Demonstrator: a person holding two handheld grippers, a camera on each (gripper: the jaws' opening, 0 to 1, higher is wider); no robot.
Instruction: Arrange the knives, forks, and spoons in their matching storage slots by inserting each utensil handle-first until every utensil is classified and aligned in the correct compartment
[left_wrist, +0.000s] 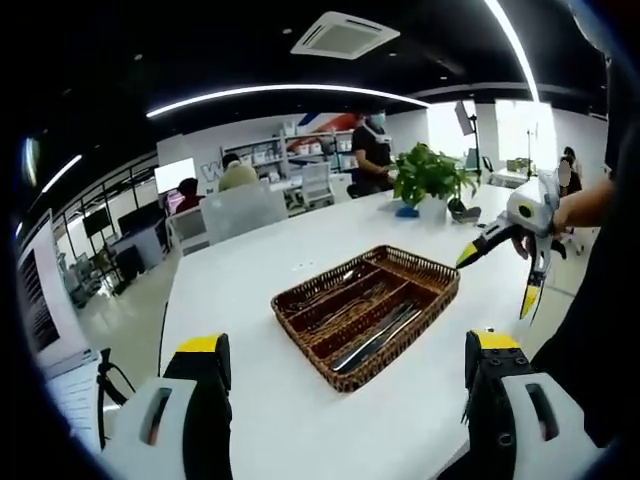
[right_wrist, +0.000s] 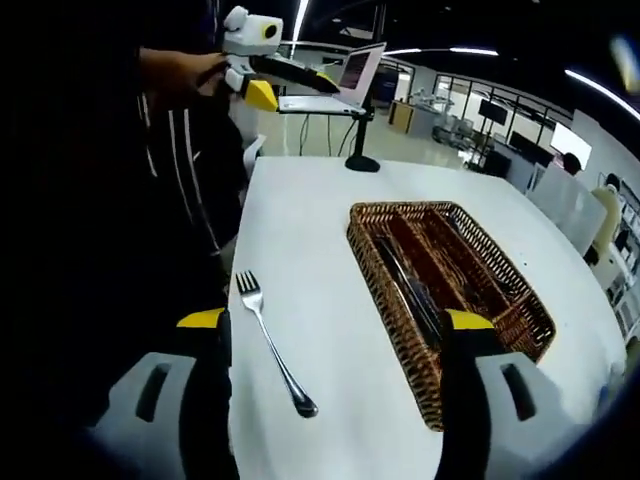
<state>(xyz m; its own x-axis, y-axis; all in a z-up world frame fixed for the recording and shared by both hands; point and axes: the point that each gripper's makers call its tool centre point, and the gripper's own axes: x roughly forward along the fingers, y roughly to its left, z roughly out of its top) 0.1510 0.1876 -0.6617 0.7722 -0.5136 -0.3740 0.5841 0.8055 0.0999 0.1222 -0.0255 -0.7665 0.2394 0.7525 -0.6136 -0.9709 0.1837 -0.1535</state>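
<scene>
Resting on the white table (left_wrist: 300, 250), a brown wicker cutlery tray (left_wrist: 366, 312) divided into long compartments holds a number of utensils. In the left gripper view, metal pieces lie lengthwise in several of the compartments (left_wrist: 375, 335); which kinds lie in which slot cannot be told at this size.

One fork (right_wrist: 272, 343) lies loose on the table outside the tray, well apart from its wicker wall (right_wrist: 395, 320), on the side nearer the person. Its tines point away from the right gripper's camera and its handle end lies nearer the camera.

Left gripper (left_wrist: 345, 375): jaws stand wide apart with nothing between them, held above the table short of the tray. It also appears in the right gripper view (right_wrist: 265, 75), raised well above the table in a person's hand (right_wrist: 185, 70).

Right gripper (right_wrist: 335, 335): jaws likewise wide and empty, with the fork lying between them in the picture, closer to the left jaw. From the left gripper view it is seen (left_wrist: 500, 270) lifted clear of the table beside the tray, yellow tips spread.

A potted plant (left_wrist: 432, 180) stands at the table's far end. A laptop (right_wrist: 335, 85) sits on a stand beyond the table edge. People are seated and standing in the office background.
</scene>
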